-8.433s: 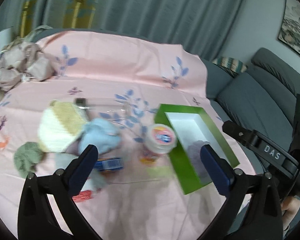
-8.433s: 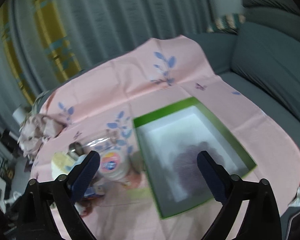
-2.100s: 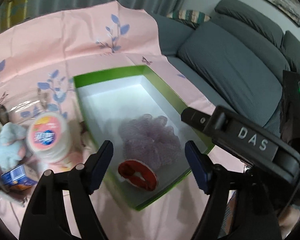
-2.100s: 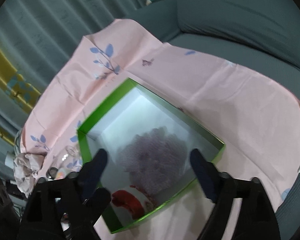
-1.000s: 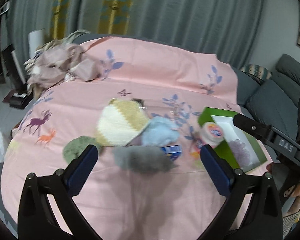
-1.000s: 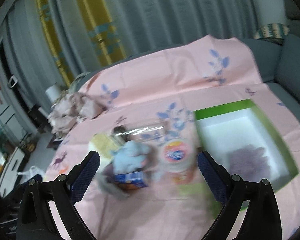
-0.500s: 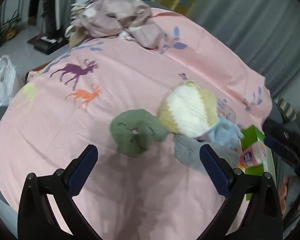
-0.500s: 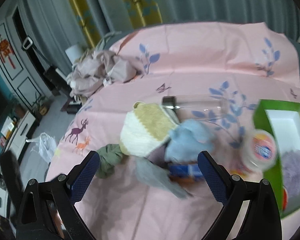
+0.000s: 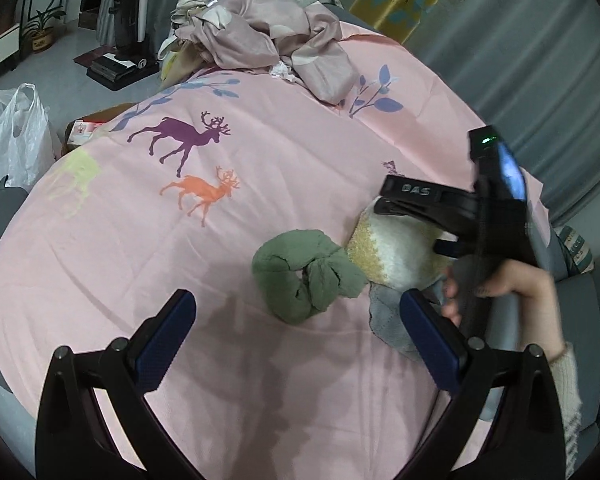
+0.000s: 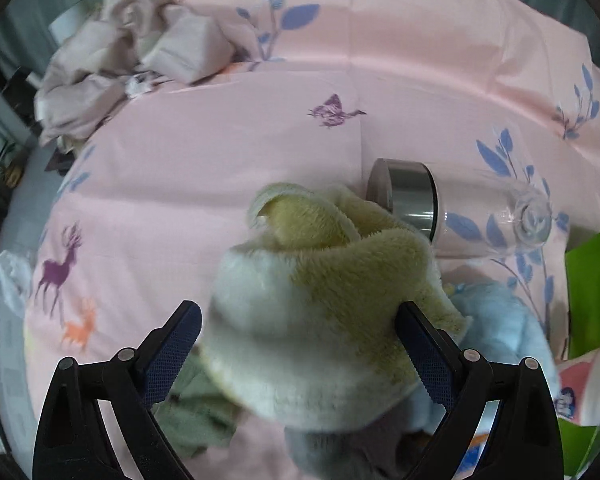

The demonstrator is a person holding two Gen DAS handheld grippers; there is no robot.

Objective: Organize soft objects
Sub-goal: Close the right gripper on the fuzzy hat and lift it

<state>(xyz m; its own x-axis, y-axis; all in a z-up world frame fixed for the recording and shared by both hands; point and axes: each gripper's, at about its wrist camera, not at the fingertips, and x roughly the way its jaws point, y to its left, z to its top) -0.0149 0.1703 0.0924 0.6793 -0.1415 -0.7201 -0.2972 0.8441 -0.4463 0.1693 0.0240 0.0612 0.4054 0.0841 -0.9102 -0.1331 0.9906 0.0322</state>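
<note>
Green scrunchie [image 9: 309,280] near centre, framed by spread, empty left gripper [image 9: 298,336]. Right of it, yellow-and-white fleece [image 10: 320,304] bracketed by wide-open right gripper [image 10: 298,340]. Pick-up stage, probably; next: closing, then carrying right to green box [image 10: 588,292].

Left gripper [image 9: 296,334]: black arms, blue textured pads, silver screws. Right gripper [image 10: 298,342] matches; beside the yellow-and-white hat [image 9: 396,252], its body reads "DAS", green light, cream knit cuff.

Left side wide open, right side crowded.
Bare pink sheet [image 9: 148,248] near and left; green scrunchie [image 9: 306,280], fleece hat [image 10: 320,320], bottle [image 10: 452,208] and box [image 10: 588,292] block the right.
</note>
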